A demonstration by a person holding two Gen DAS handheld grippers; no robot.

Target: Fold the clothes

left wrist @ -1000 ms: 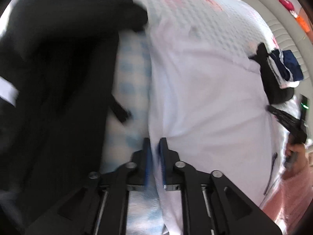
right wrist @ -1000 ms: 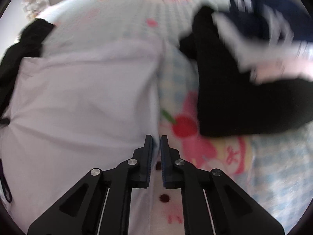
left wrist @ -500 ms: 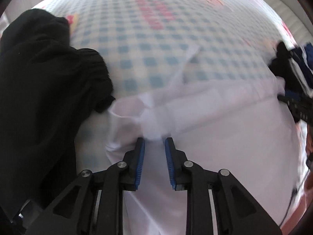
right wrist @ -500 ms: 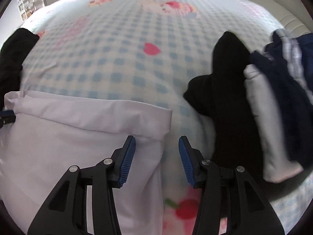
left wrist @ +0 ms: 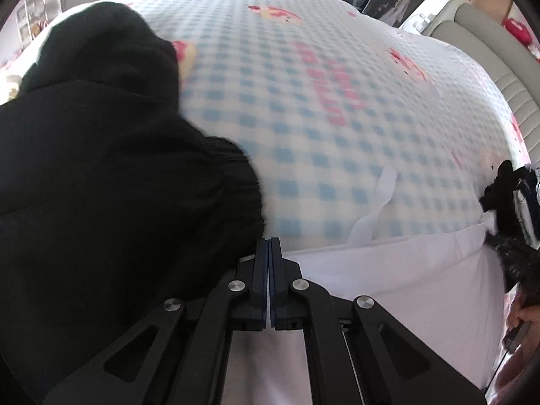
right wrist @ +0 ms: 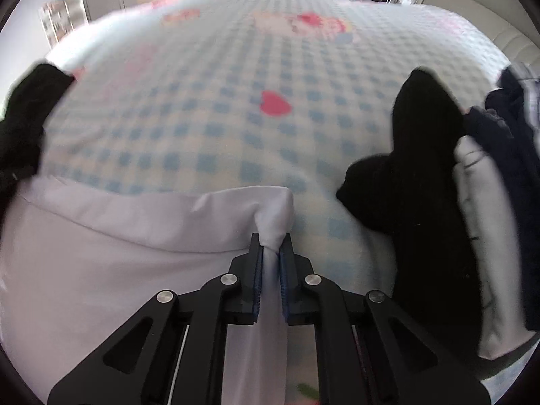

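Blue-checked bedspread (right wrist: 209, 128) with pink cartoon prints, spread over bed. Padded beige headboard (left wrist: 489, 54) at right edge. Red toy (left wrist: 518, 30) beyond it. Shelves (right wrist: 57, 23) far left.

Light: bright daylight from the far end of the room, soft and even
Glare: white garment (right wrist: 101, 270) near washed out
Blur: checked bedspread (left wrist: 303, 135) smeared — black clothing (left wrist: 101, 168) shows no detail
Edges: strong fisheye bending, dark corners — both views
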